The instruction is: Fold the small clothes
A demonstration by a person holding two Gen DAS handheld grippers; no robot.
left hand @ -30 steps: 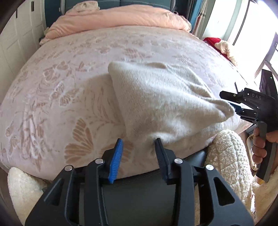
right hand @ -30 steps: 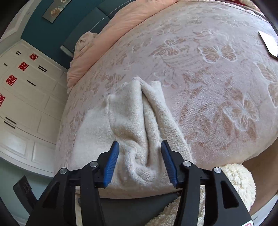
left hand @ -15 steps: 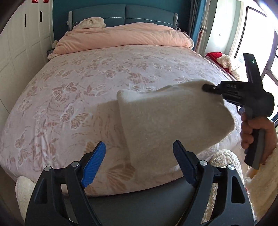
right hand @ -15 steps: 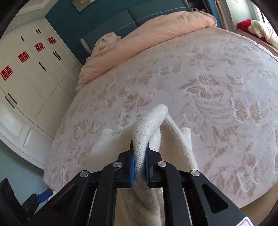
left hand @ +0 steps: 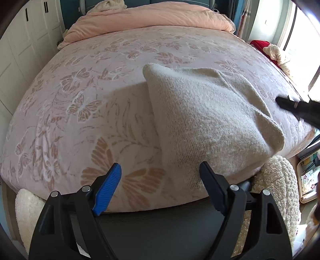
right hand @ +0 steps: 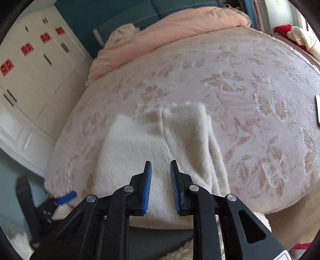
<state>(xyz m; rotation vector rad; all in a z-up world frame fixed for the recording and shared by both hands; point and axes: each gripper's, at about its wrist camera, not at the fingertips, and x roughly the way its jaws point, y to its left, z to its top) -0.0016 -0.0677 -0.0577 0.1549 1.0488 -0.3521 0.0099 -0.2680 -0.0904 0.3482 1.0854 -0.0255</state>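
Observation:
A cream fleecy garment (left hand: 210, 124) lies folded on the pink butterfly-patterned bed (left hand: 90, 100), near its front edge. My left gripper (left hand: 160, 176) is open and empty, just short of the garment's near left corner. My right gripper (right hand: 160, 170) hovers over the garment's near part (right hand: 152, 144), its jaws a small gap apart with nothing between them. The right gripper's tip shows at the right of the left wrist view (left hand: 296, 107). The left gripper shows low at the left of the right wrist view (right hand: 60, 200).
A peach duvet (left hand: 152, 18) is bunched at the head of the bed. White wardrobes (right hand: 30, 66) stand to the left. A red and cream pile (left hand: 274, 52) lies by the window. A flat dark object (right hand: 317, 112) lies on the bed's right side.
The right gripper, shut on a raised fold of the garment half a second ago, has let go and opened slightly. The garment has dropped flat. The left gripper stays open and has moved closer.

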